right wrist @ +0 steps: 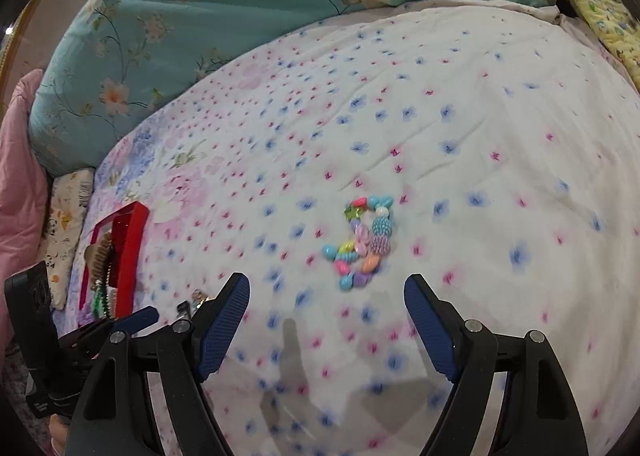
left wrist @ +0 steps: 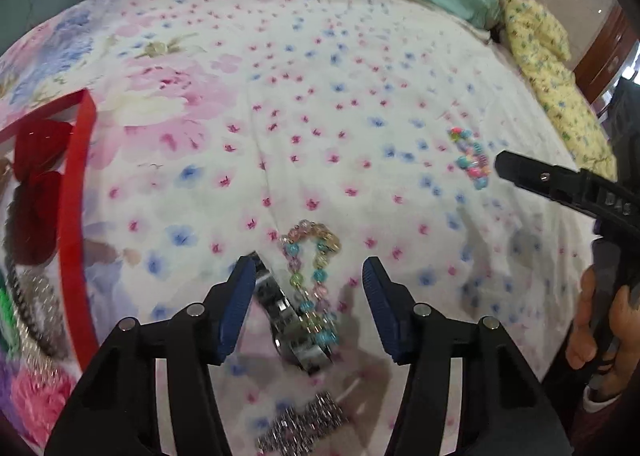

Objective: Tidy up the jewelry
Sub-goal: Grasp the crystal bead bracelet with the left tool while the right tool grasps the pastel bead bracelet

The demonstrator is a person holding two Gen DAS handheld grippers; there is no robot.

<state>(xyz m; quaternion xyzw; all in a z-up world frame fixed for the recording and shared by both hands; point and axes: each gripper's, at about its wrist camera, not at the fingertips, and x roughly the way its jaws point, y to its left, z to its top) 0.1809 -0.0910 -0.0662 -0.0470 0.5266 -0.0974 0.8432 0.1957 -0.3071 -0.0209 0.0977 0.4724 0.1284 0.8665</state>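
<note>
My left gripper [left wrist: 309, 276] is open just above a pastel bead bracelet [left wrist: 312, 256] that lies across a silver metal watch [left wrist: 286, 320] on the floral bedsheet; both sit between its blue pads. A sparkly silver piece [left wrist: 304, 422] lies nearer, under the gripper. My right gripper [right wrist: 326, 288] is open and empty, just short of a colourful chunky bead bracelet [right wrist: 362, 242], which also shows in the left wrist view [left wrist: 472, 160]. The right gripper [left wrist: 560, 188] shows at the right edge of the left view. A red box [left wrist: 74, 216] at the left holds several hair pieces and chains.
The red box [right wrist: 128, 252] lies at the left in the right wrist view, with the left gripper [right wrist: 132, 320] beside it. A teal floral pillow [right wrist: 240, 16] lies across the back, a pink quilt [right wrist: 20, 184] at far left, a yellow blanket [left wrist: 552, 72] at right.
</note>
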